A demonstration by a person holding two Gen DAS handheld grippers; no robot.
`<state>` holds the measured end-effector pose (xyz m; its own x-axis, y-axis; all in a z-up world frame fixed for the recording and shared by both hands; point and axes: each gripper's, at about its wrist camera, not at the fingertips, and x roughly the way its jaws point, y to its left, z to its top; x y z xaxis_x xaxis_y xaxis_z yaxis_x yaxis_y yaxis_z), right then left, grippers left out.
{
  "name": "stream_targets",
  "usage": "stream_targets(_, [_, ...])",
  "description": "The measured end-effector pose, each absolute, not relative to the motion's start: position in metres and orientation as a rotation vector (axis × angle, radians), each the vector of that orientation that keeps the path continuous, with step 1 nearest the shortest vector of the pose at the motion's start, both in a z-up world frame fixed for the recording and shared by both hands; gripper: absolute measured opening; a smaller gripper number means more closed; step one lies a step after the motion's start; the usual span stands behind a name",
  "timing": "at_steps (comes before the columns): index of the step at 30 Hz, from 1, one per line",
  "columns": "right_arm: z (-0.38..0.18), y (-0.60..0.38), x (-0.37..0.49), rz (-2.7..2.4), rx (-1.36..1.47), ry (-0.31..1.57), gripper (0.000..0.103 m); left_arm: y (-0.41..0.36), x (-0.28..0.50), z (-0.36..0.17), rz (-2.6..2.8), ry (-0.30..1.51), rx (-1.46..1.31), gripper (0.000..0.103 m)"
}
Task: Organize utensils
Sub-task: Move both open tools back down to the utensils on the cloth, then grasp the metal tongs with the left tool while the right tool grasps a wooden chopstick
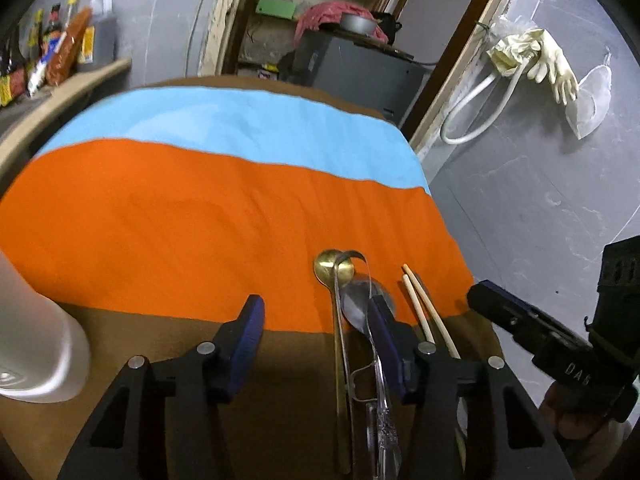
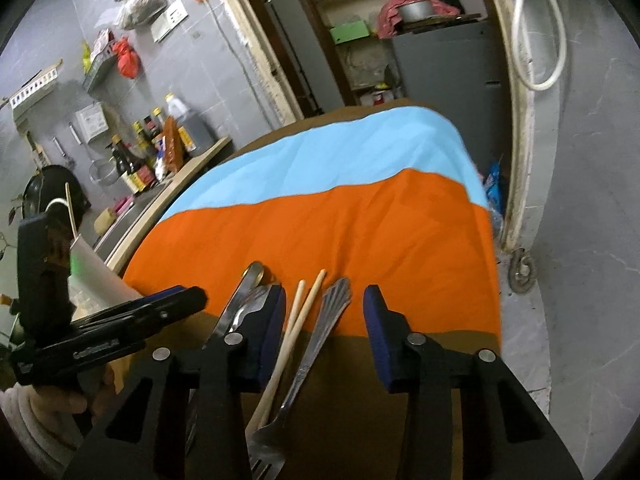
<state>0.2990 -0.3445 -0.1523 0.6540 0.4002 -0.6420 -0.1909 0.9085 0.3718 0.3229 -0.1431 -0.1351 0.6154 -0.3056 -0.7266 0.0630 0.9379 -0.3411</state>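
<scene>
- L gripper (image 1: 316, 312) is angled down toward the table (image 1: 280, 360), held low over the brown near strip.
- L fingers (image 1: 250, 320) are seen part open; nothing is gripped. Bare cloth lies between the pads. The right-side pad sits over the silver spoon (image 1: 358, 308); contact cannot be told.
- R gripper (image 2: 324, 312) is likewise tilted down over the near edge. A hand (image 2: 52, 404) on the L tool's grip is seen at lower left of the right wrist view.
- R fingers (image 2: 376, 320) are set apart, nothing clamped. Chopsticks (image 2: 304, 304) and a fork (image 2: 320, 328), tines toward the camera, lie in the gap, untouched by the pads as far as can be told.
- Utensils are laid side by side across the border of the orange cloth (image 1: 180, 232) and brown strip: gold spoon (image 1: 328, 266), silver spoon, then chopsticks, fork.
- A blue cloth (image 1: 240, 120) lies beyond the orange.
- A white cup (image 1: 36, 344) stands at the L gripper's left, well apart from the utensils.
- Background: sauce bottles (image 2: 136, 160) on a counter, rubber glove (image 1: 556, 68) on the wall.
</scene>
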Motion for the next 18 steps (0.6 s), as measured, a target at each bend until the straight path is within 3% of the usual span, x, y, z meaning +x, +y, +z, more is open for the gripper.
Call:
stream_targets(8, [-0.162,-0.339,0.303,0.363,0.281,0.824,0.021,-0.145,0.330,-0.139,-0.266,0.901,-0.347,0.051])
stream_targets(18, [-0.163,-0.339,0.302,0.400,0.292,0.835,0.021,-0.157,0.345,-0.148,-0.321,0.974,-0.347,0.041])
